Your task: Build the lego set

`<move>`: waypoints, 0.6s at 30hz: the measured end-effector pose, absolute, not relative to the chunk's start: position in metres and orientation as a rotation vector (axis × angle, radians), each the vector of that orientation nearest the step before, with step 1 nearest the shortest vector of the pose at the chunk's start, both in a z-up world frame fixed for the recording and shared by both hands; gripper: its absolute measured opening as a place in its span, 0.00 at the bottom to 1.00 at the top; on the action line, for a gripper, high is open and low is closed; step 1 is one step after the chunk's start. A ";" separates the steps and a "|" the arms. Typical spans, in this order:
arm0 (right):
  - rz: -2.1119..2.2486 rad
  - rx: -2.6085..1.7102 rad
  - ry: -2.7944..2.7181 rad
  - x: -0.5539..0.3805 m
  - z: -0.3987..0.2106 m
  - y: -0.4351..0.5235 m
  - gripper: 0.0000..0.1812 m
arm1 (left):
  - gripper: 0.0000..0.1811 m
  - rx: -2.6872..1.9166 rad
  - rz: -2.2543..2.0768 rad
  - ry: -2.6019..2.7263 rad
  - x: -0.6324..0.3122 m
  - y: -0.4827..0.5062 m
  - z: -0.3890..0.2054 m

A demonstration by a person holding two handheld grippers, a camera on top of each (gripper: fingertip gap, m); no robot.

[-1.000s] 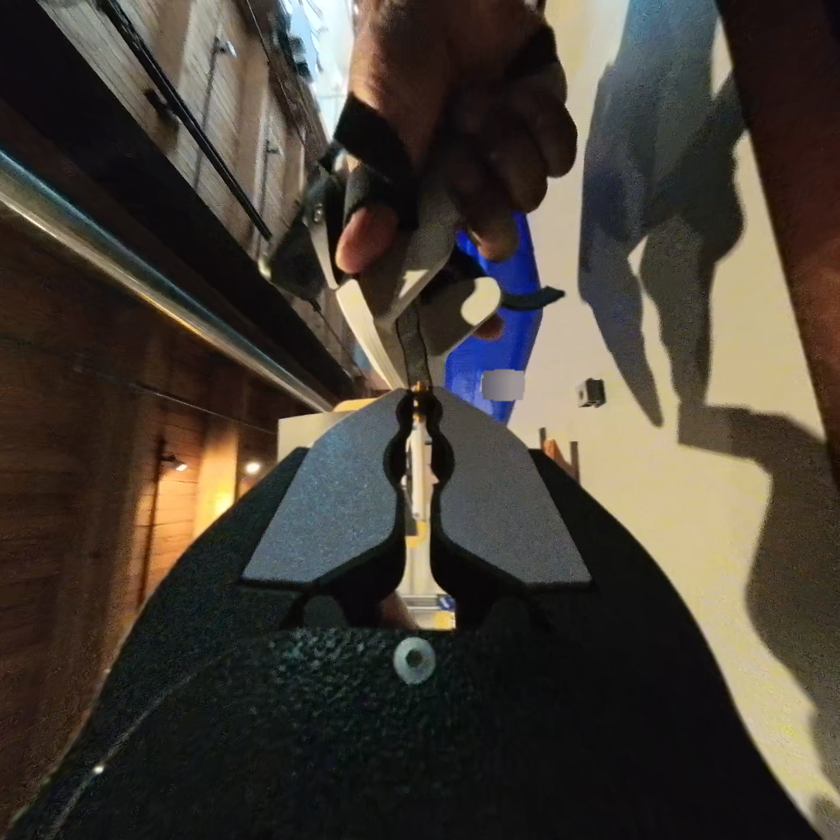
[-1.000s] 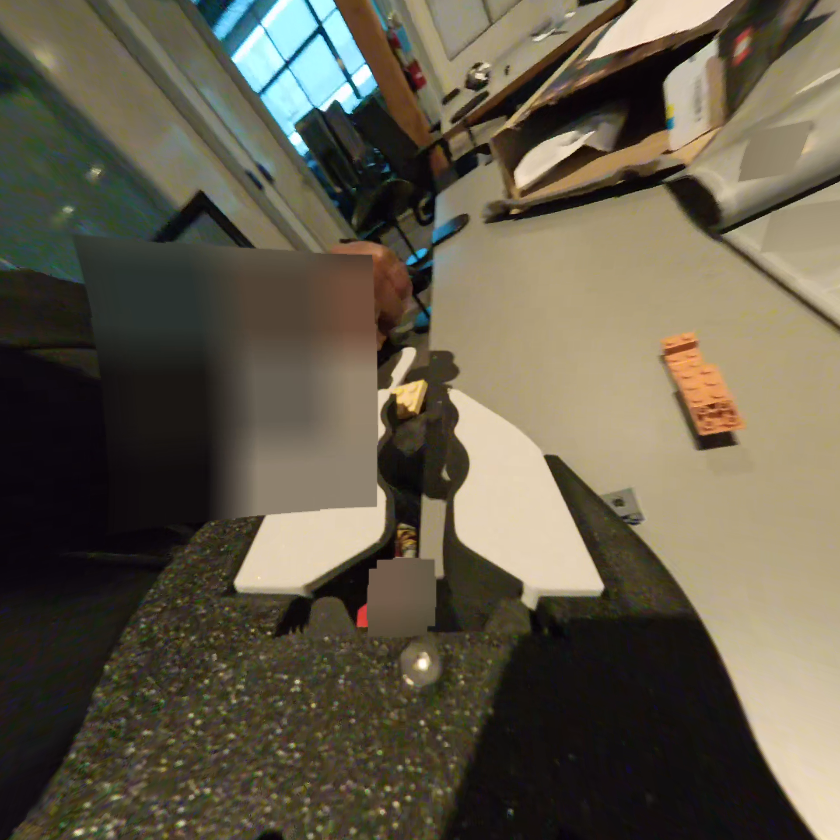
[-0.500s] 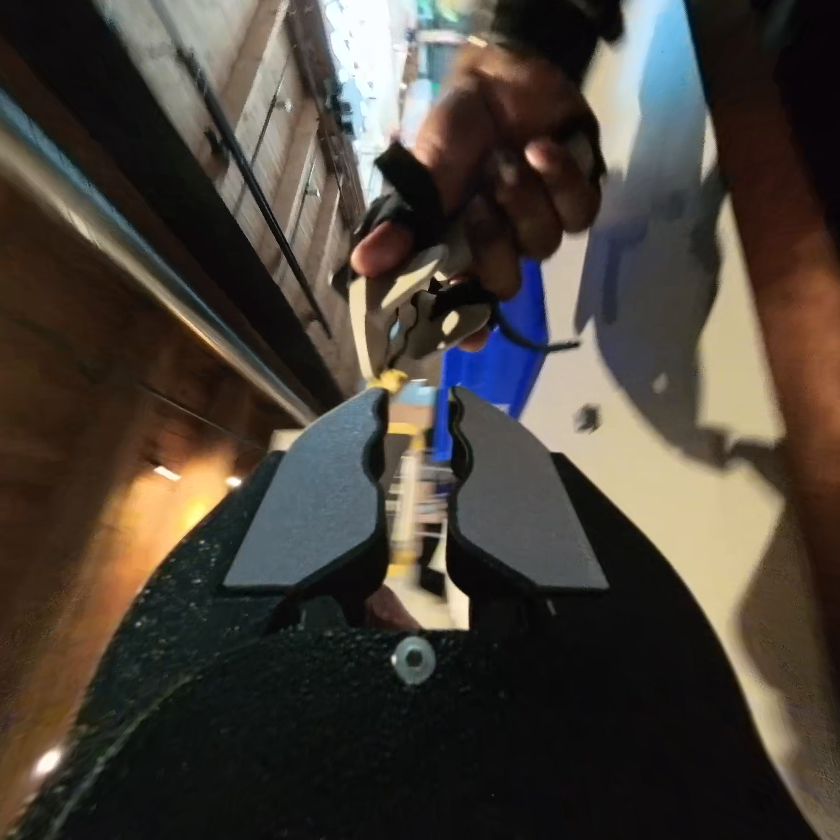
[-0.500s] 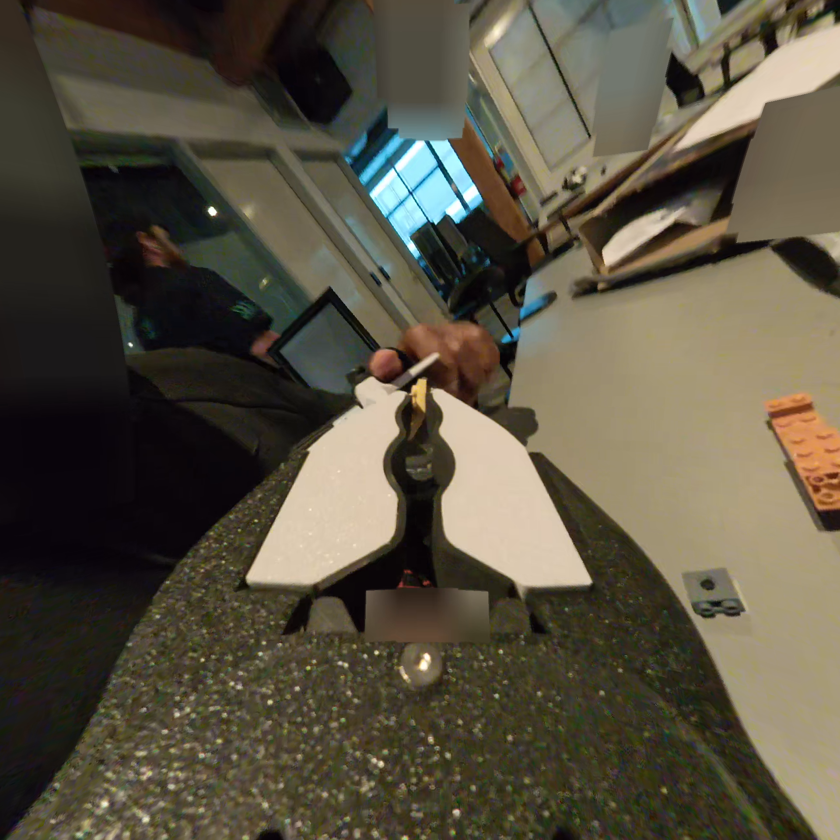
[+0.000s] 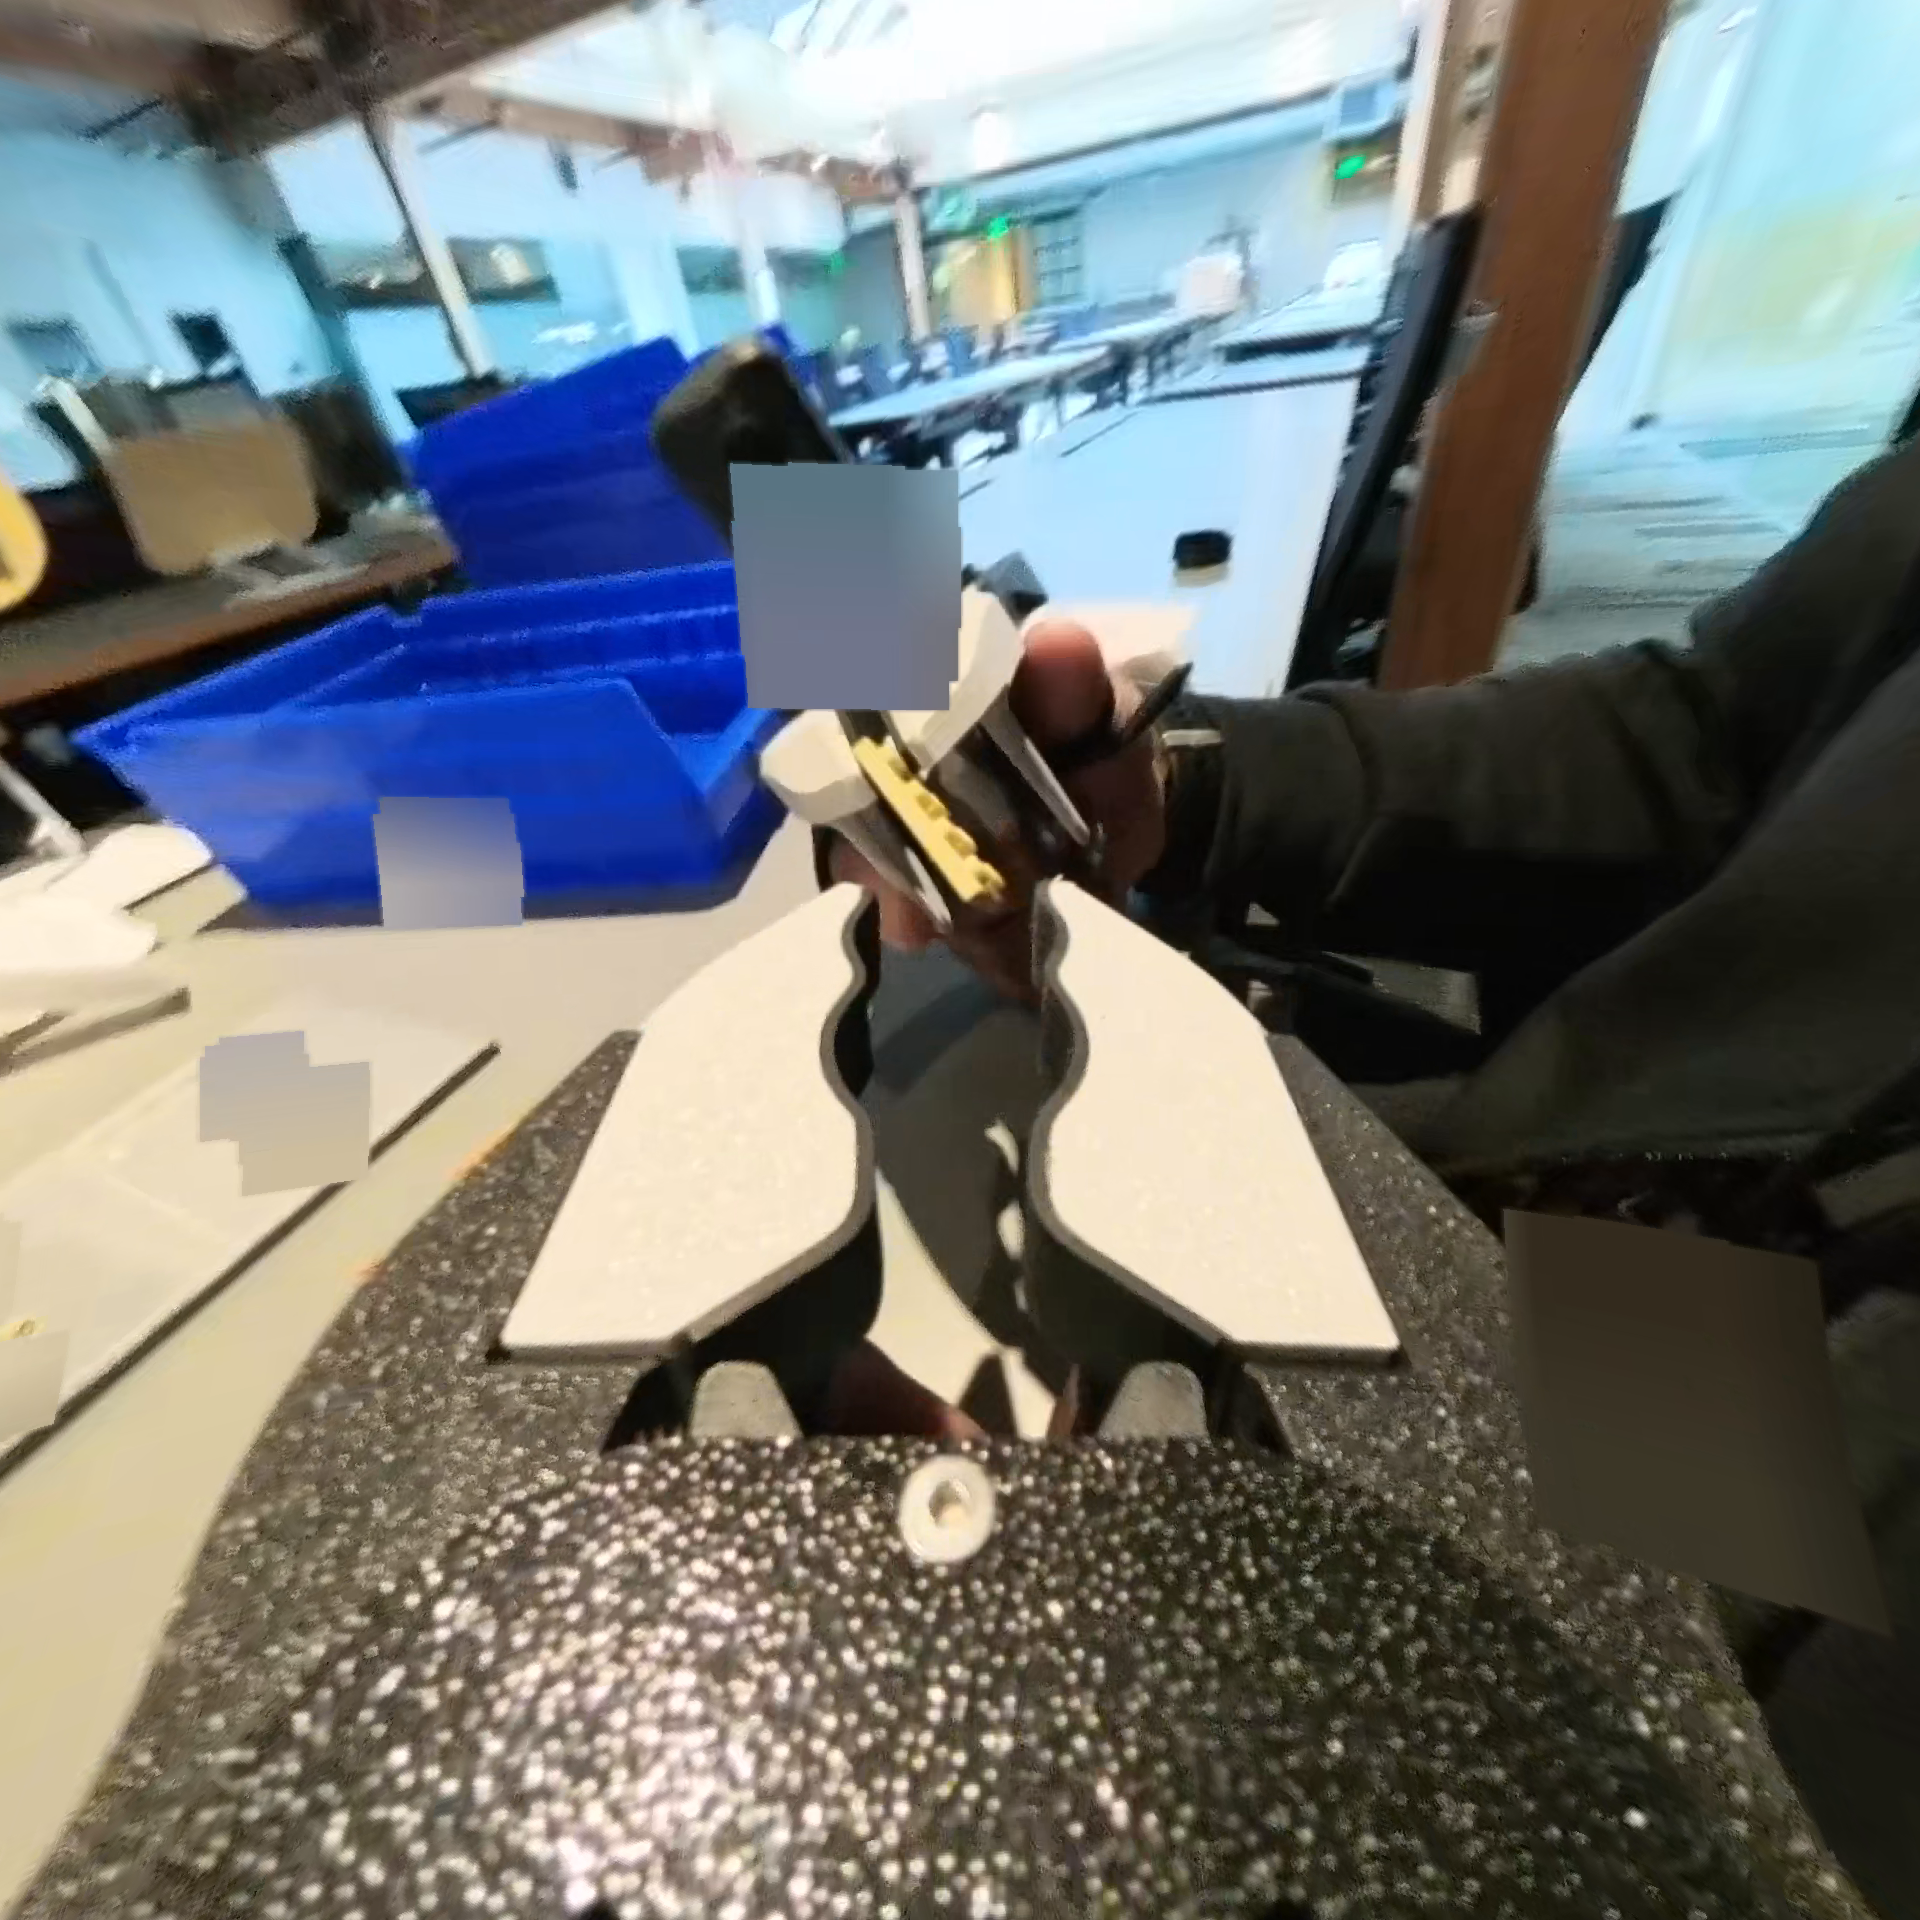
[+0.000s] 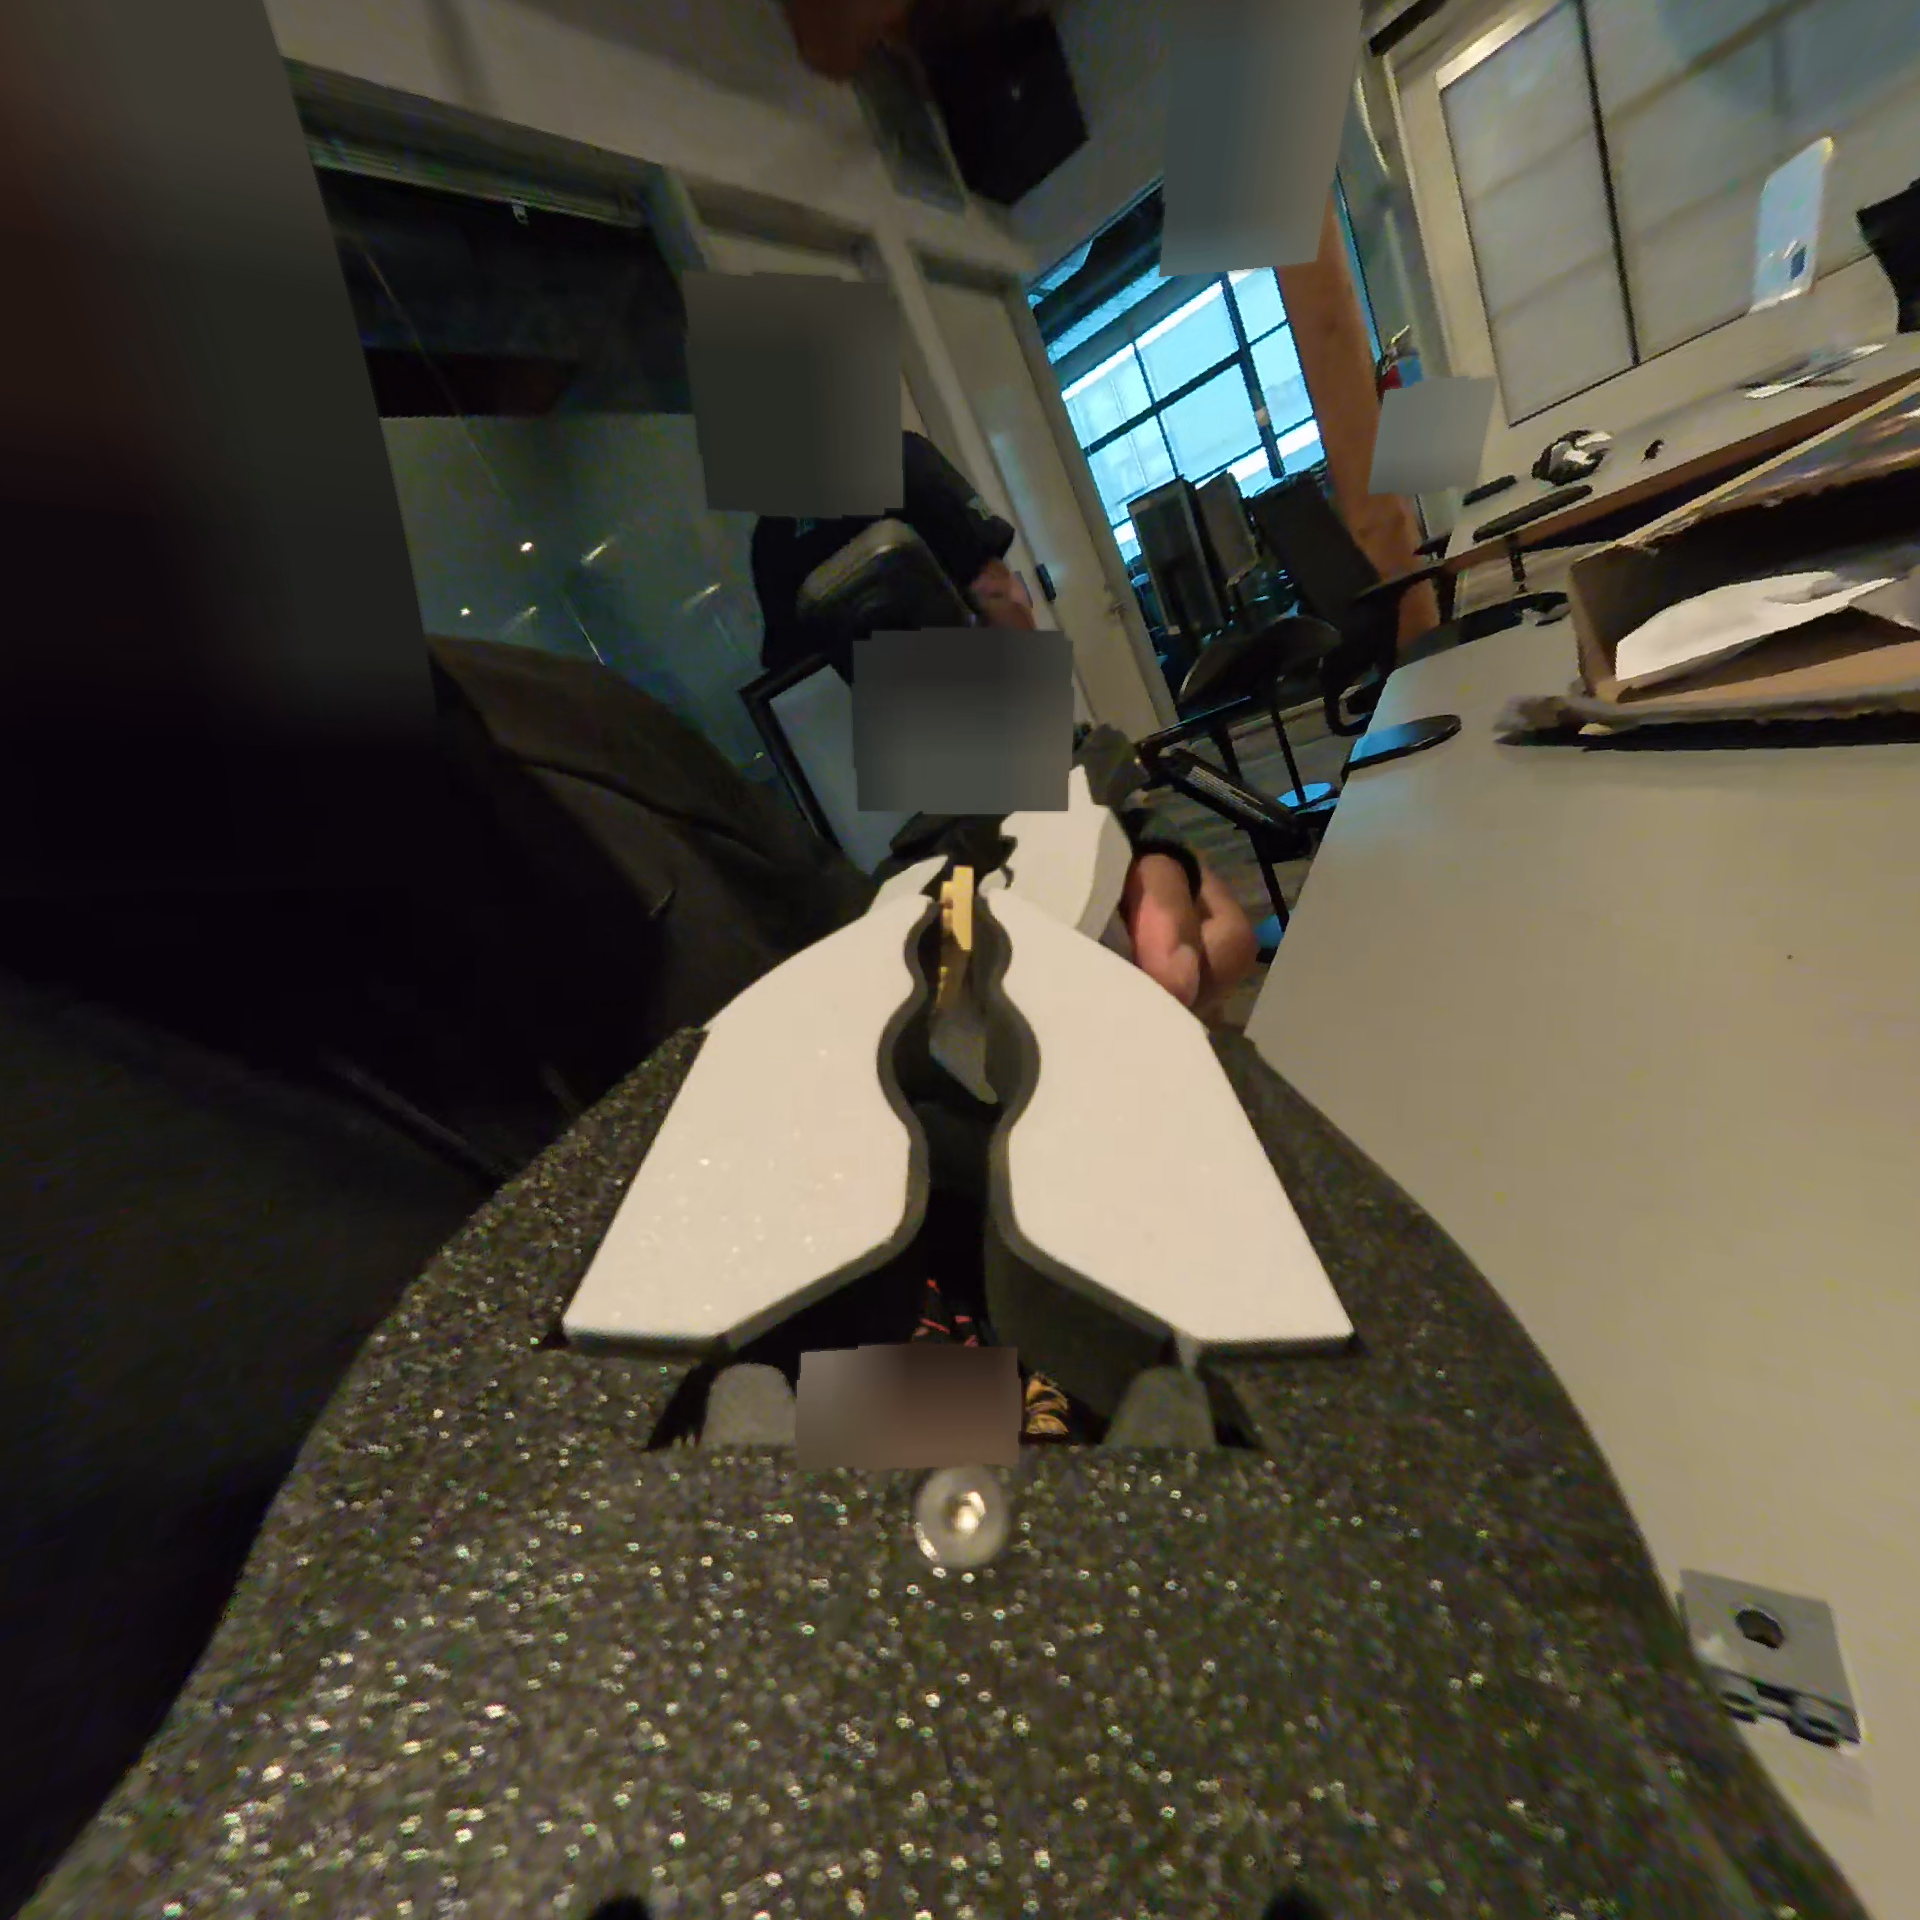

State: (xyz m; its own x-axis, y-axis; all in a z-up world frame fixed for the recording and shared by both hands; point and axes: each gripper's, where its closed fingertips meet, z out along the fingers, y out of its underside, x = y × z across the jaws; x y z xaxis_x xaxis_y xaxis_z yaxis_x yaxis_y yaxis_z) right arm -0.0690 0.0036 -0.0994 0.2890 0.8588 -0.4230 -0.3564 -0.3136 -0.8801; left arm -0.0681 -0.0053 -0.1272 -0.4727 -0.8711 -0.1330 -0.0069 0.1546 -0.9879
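Observation:
My right gripper is shut on a tan Lego plate, held edge-on at its tips in the air off the table's edge. A dark piece hangs behind the plate between the fingers. In the left wrist view my left gripper is open and empty. Just beyond its tips is the right gripper with the tan plate, studs showing, and the hand that holds it. The left gripper's white finger shows past the plate in the right wrist view.
A small grey Lego piece lies on the grey table at the lower right. A cardboard box stands at the table's far end. Blue bins and flat sheets lie to the left. A dark sleeve fills the right. The grippers are tip to tip, or close to it.
My left gripper has opened and let go of the plate, then drawn back. My right gripper has closed on the plate and keeps it. Both views have swung round.

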 end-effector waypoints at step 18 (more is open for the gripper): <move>1.049 -1.724 -0.099 -0.062 -0.126 0.028 0.15 | 0.03 -1.047 -0.683 1.328 -0.060 0.034 -0.138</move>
